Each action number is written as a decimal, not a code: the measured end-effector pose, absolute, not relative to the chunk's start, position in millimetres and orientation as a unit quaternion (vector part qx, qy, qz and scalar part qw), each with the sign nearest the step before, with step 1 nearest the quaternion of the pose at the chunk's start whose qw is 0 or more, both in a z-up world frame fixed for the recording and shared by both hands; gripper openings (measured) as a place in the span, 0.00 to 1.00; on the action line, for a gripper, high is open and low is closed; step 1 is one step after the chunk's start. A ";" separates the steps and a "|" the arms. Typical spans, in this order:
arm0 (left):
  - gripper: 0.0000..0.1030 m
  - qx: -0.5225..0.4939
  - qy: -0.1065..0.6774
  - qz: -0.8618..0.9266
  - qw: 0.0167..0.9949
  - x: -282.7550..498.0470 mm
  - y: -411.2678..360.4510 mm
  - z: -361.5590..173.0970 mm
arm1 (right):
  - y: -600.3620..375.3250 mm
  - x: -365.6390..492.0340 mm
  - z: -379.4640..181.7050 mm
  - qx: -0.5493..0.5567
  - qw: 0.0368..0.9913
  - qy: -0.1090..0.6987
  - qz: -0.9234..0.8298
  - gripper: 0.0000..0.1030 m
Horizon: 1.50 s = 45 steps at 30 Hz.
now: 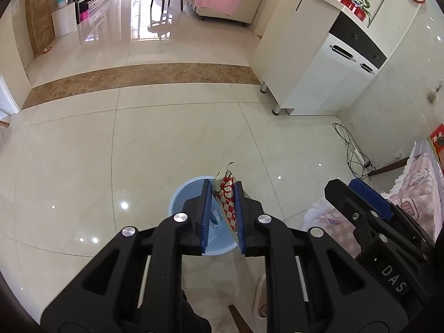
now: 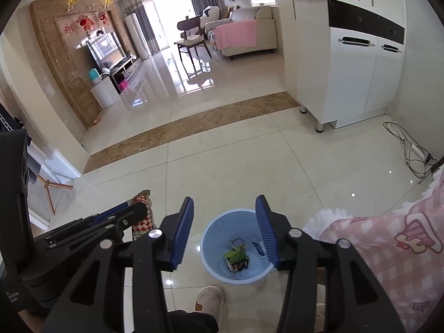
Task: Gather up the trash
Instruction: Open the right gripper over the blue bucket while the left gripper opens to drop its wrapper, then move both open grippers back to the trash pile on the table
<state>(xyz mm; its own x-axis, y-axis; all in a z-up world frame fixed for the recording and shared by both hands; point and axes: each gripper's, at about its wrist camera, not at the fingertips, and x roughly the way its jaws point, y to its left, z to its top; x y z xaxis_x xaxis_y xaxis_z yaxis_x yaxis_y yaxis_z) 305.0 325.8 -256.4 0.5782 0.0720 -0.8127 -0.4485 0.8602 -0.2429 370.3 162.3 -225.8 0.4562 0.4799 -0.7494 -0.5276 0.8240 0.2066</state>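
- Left gripper (image 1: 223, 194): blue pads clamped together on a red-and-white checkered wrapper (image 1: 228, 194); torn top edge of the wrapper sticking up past the fingertips.
- Wrapper held above the near-right part of the blue bin (image 1: 180, 197), not inside it — lower corner hanging down between the pads, over the bin's opening as seen from the left wrist.
- Same wrapper visible from the right wrist, at left, pinched in the other tool and well clear of the floor.
- Right gripper (image 2: 224, 208): pads apart, nothing between them; no earlier picture to compare.
- Bin standing on the cream floor tiles (image 1: 83, 152), framed directly between the right gripper's open fingers.
- Bin contents, from the right wrist: a crumpled packet with a green leaf (image 2: 236, 258) near the middle, and a small white-and-blue tube (image 2: 259, 247) lying against the right inner wall.
- Left wrist view shows only a small blue-white item at the bin bottom between the pads — identity unclear.
- Pink checked cloth with white fringe (image 2: 388, 244) just right of the bin, partly behind the right finger.
- Slipper (image 2: 209, 298) on the floor just in front of the bin, nearest the camera.
- White cabinet (image 2: 352, 77) on short metal legs at far right; tangle of black cable (image 2: 410, 149) on the floor beside it.
- Brown tile strip (image 1: 144, 79) crossing the floor beyond.
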 end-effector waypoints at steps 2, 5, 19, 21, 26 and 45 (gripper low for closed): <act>0.16 -0.215 0.434 0.149 0.862 306.7 323.1 -255.8 | 159.2 370.7 -225.3 -0.025 0.854 0.429 0.293 0.47; 0.16 -0.209 0.435 0.147 0.864 309.2 319.6 -254.1 | 156.6 370.1 -224.2 -0.024 0.856 0.426 0.291 0.47; 0.49 -0.178 0.433 0.159 0.869 329.0 303.8 -246.1 | 131.5 371.3 -212.1 -0.002 0.888 0.380 0.258 0.49; 0.66 -0.168 0.420 0.171 0.875 326.5 302.0 -241.0 | 127.8 371.9 -212.5 0.002 0.889 0.381 0.255 0.49; 0.66 -0.162 0.417 0.176 0.877 321.7 300.0 -233.7 | 122.4 373.1 -212.1 0.009 0.887 0.386 0.253 0.49; 0.66 -0.125 0.350 0.145 0.917 274.0 238.1 -146.9 | 52.5 318.1 -141.1 0.027 0.918 0.325 0.224 0.53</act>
